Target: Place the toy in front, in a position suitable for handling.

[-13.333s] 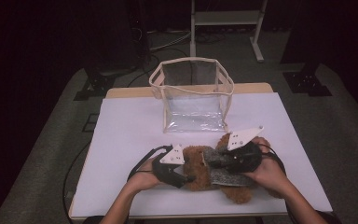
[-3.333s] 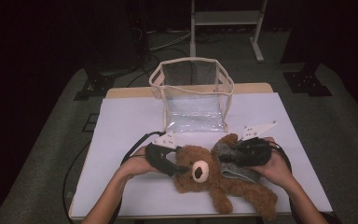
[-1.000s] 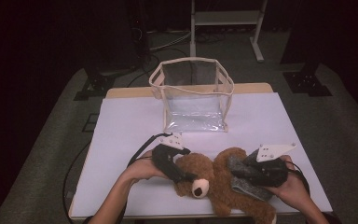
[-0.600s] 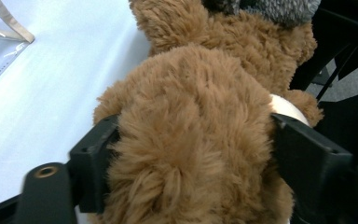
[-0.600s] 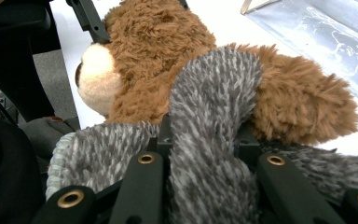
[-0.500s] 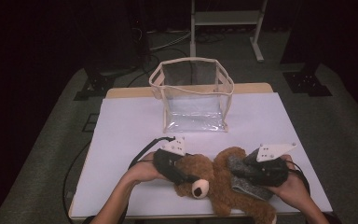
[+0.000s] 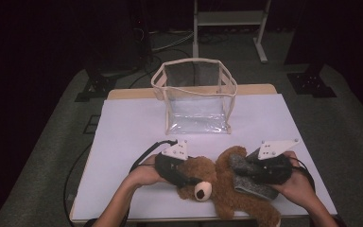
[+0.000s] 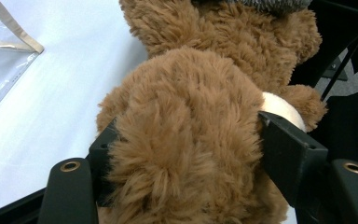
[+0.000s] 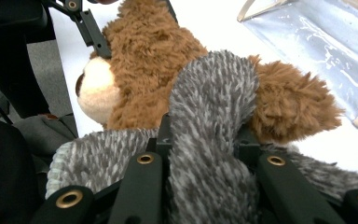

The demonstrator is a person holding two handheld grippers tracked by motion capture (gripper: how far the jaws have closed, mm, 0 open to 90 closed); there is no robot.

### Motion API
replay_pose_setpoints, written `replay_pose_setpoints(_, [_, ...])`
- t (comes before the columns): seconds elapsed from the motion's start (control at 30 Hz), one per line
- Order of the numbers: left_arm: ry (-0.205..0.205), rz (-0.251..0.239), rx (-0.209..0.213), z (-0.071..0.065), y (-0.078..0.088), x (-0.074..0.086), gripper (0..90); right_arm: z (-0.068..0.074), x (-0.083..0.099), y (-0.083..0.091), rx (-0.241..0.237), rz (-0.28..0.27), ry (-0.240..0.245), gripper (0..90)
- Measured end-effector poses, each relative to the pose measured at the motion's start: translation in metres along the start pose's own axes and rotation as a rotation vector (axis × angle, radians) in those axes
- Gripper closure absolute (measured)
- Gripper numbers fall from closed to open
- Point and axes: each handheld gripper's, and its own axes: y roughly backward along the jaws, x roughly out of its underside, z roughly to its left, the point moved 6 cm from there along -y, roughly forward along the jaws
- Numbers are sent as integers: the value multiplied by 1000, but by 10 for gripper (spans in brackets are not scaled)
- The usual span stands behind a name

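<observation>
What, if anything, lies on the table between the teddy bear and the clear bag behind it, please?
Nothing visible does. Bare white table separates the teddy bear from the clear bag. The left gripper clamps its head; the right gripper grips its grey scarf.

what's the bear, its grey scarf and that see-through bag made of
Teddy bear: looks like brown synthetic plush, with long shaggy pile and a cream muzzle.
Grey scarf: seems a fuzzy knit or fleece, its fibres flecked grey and white.
Bag: probably clear soft vinyl, glossy with wrinkle glints, edged in what looks like beige fabric binding.
</observation>
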Motion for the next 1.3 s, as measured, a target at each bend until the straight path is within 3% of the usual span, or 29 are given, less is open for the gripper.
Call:
replay_pose_setpoints(0.2, [-10,5,-5,-1,0,0,317,5,-15,-6,-10,18,40,703])
replay_pose_setpoints(0.37, [-16,3,-7,-2,0,0,317,12,-31,-22,-40,32,86,702])
replay_pose_setpoints(0.5, [-21,0,-12,-3,0,0,318,17,-37,-42,-66,82,120,700])
replay_pose_setpoints(0.6, [-24,-4,-17,-3,0,1,322,14,-36,-51,-57,127,135,700])
replay_pose_setpoints(0.8, [-22,-11,-17,-3,0,1,323,2,-32,-37,-14,136,117,701])
replay_pose_setpoints(1.03, [-30,-7,-26,-4,0,0,324,-23,-23,-15,41,128,41,700])
replay_pose_setpoints(1.17, [-38,-3,-28,-5,0,0,324,-20,-31,-17,41,136,72,700])
replay_pose_setpoints(1.3, [-47,2,-32,-7,1,0,324,-11,-44,-32,10,145,111,699])
